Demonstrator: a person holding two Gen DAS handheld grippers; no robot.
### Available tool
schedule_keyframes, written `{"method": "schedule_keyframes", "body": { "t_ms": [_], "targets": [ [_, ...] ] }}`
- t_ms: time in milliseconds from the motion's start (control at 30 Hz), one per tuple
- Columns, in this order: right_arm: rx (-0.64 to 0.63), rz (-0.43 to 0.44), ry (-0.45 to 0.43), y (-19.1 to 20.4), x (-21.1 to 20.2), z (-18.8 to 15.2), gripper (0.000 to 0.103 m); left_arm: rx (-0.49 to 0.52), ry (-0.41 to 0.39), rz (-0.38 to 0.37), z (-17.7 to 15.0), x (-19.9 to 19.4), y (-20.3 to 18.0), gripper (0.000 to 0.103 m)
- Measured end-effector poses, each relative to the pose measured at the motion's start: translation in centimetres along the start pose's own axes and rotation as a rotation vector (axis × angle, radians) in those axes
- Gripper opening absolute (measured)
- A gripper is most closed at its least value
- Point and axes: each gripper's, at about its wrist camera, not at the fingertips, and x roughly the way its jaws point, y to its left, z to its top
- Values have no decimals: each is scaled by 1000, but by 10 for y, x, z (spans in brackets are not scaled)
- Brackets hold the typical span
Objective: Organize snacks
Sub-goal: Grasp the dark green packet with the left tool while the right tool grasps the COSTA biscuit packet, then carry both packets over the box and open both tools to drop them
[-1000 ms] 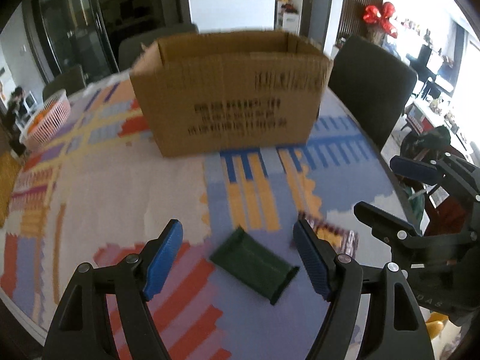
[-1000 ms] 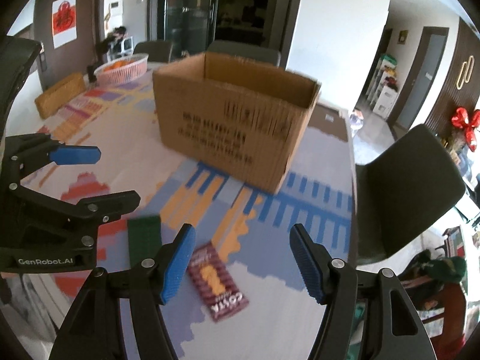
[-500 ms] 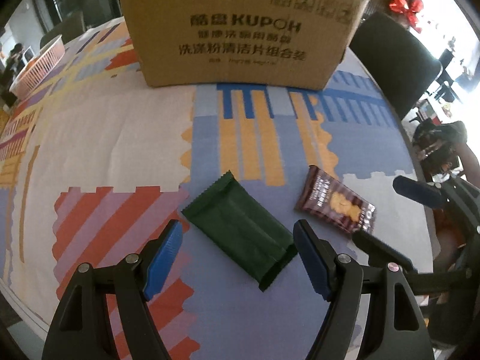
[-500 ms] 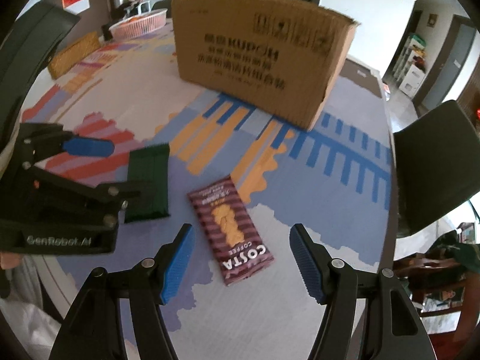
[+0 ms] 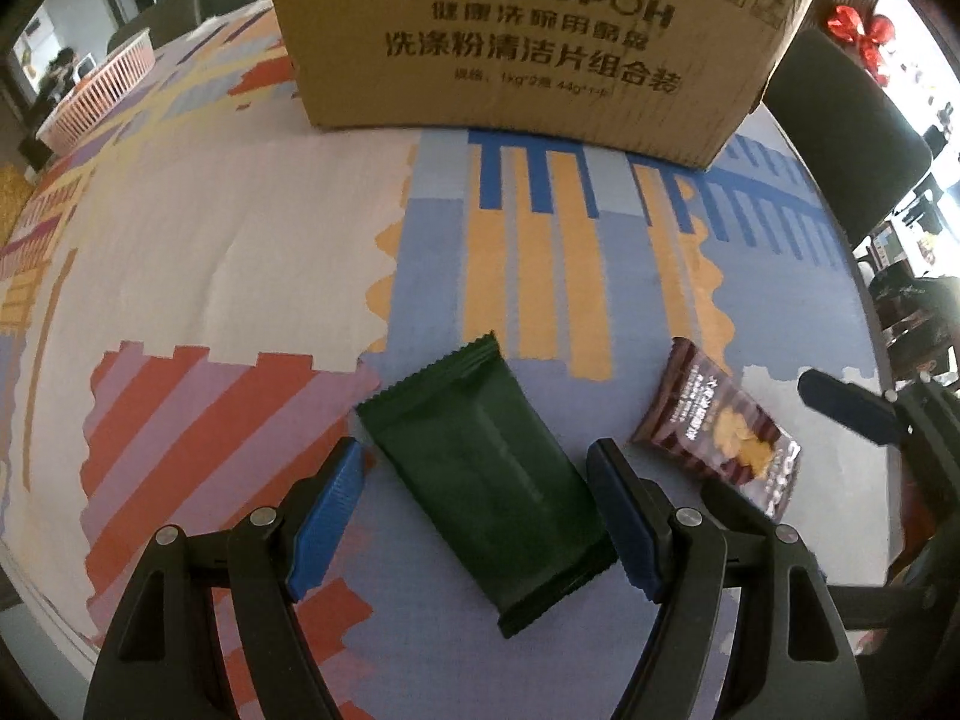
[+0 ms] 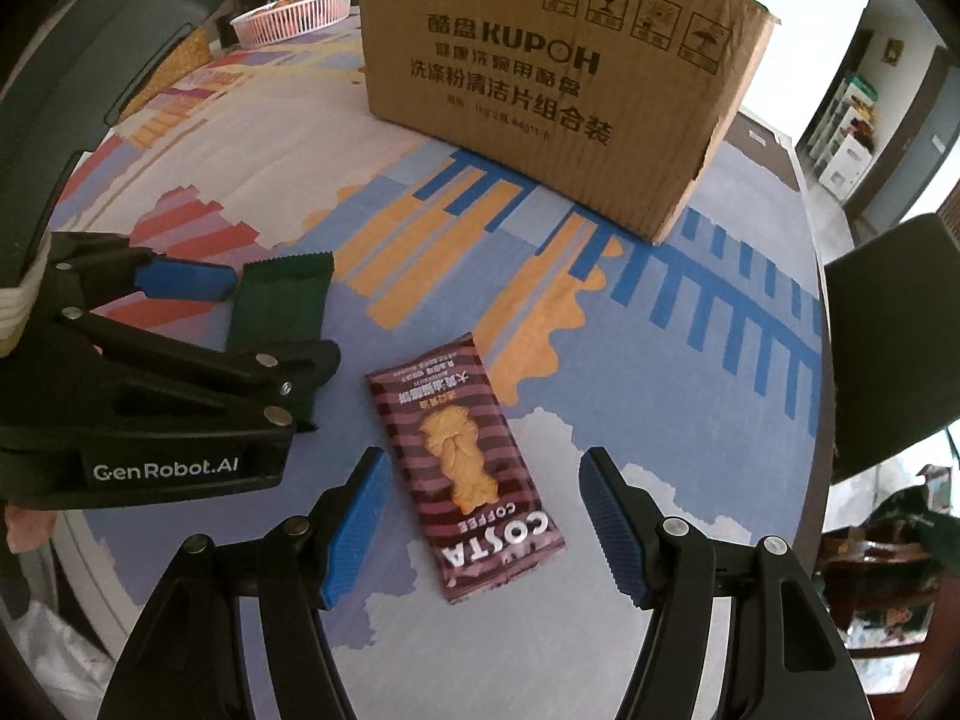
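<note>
A dark green snack packet (image 5: pixel 489 468) lies flat on the patterned tablecloth. My left gripper (image 5: pixel 480 519) is open and low over it, one blue pad on each side of its near half. A maroon Costa Coffee biscuit packet (image 6: pixel 465 459) lies to its right. My right gripper (image 6: pixel 480 519) is open, its pads on either side of that packet's near end. The green packet (image 6: pixel 282 306) and the left gripper (image 6: pixel 180 324) also show in the right wrist view. The biscuit packet (image 5: pixel 717 429) shows in the left wrist view. A cardboard Kupoh box (image 5: pixel 534 36) stands behind both.
A pink basket (image 6: pixel 294 15) sits at the far left of the table. A dark chair (image 5: pixel 840 120) stands at the table's right side. The table edge (image 6: pixel 819 360) runs close on the right of the biscuit packet.
Both grippers have come down and forward toward the table. The green packet now lies between the left pads and the biscuit packet between the right pads. Both stayed open.
</note>
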Motion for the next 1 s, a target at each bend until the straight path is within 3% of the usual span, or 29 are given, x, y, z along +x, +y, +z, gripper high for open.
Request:
{"method": "schedule_keyframes", "body": {
  "t_ms": [167, 433, 533, 567, 1000],
  "targets": [
    [16, -1, 12, 1, 9, 6, 66, 26, -4, 3, -4, -1, 7, 76],
    [94, 23, 13, -1, 18, 13, 62, 68, -43, -18, -5, -7, 17, 44],
    [113, 21, 2, 1, 16, 13, 43, 86, -47, -27, -5, -8, 18, 43],
    [116, 23, -1, 2, 16, 14, 42, 95, -47, -29, -5, -8, 18, 43],
    [221, 23, -36, 6, 5, 15, 39, 106, -85, -100, -6, -20, 26, 43]
  ]
}}
